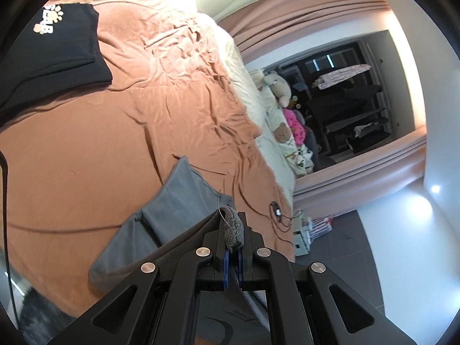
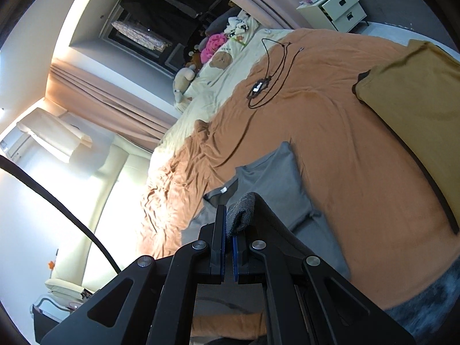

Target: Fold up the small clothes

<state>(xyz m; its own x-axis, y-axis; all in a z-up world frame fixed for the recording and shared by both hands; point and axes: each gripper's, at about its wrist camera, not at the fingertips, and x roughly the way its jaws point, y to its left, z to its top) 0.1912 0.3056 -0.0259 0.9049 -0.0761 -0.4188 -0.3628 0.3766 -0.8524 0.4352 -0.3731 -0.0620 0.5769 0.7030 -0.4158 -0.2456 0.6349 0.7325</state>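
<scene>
Grey cotton child's garment [image 1: 172, 210] lying on the rust-orange bed sheet [image 1: 86, 149], part folded. Left claw [image 1: 233, 231] clamping one dark grey edge of it, lifting; right claw [image 2: 229, 224] pinching another edge likewise. Judging the fold about midway: edge raised, laying over and smoothing remaining. Counting three garments: one grey in hand, one folded black printed top [image 1: 54, 54] aside, one mustard-yellow piece [image 2: 414, 106] waiting.
</scene>
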